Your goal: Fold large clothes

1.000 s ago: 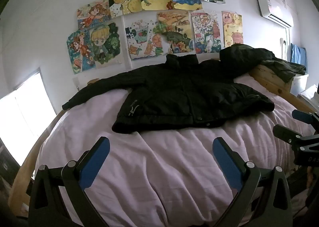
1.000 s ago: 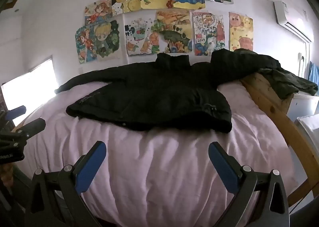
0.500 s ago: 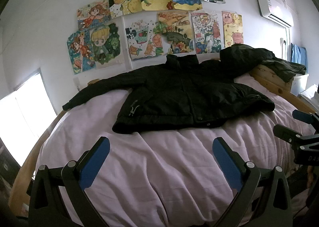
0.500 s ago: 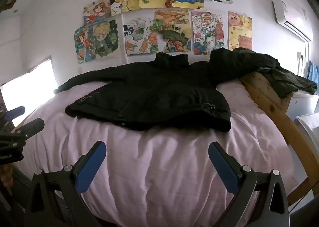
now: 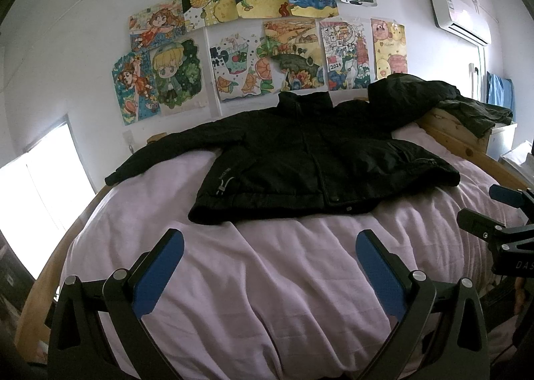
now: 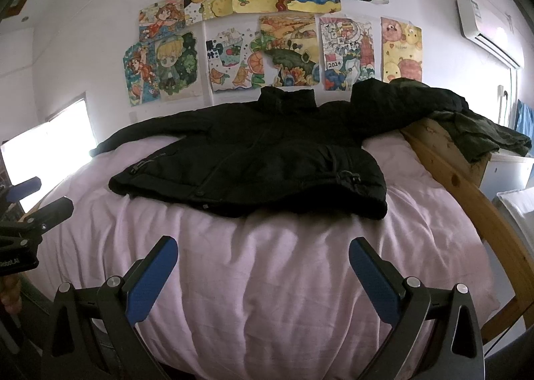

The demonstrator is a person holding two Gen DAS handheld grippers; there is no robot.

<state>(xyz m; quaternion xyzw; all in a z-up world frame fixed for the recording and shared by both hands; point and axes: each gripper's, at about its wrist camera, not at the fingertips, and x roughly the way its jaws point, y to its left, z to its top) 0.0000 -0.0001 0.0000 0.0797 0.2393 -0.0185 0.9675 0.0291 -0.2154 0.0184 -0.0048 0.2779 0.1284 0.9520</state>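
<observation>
A black padded jacket (image 5: 310,163) lies flat, front up, on the far half of a bed with a pale pink cover (image 5: 267,279). Its collar points at the wall, its left sleeve stretches out to the left and its right sleeve is bunched over the wooden bed rail. It also shows in the right wrist view (image 6: 260,159). My left gripper (image 5: 269,248) is open and empty, hovering over the near part of the bed, short of the jacket's hem. My right gripper (image 6: 263,254) is open and empty, likewise short of the hem.
A wooden bed rail (image 6: 467,186) runs along the right side, with a dark green garment (image 6: 480,133) draped over it. Drawings (image 5: 260,32) cover the wall behind. A bright window (image 5: 40,186) is at the left. An air conditioner (image 5: 460,17) hangs at the upper right.
Both grippers stay open and almost still. The views shift only slightly, with the jacket a touch lower in the right wrist view.
</observation>
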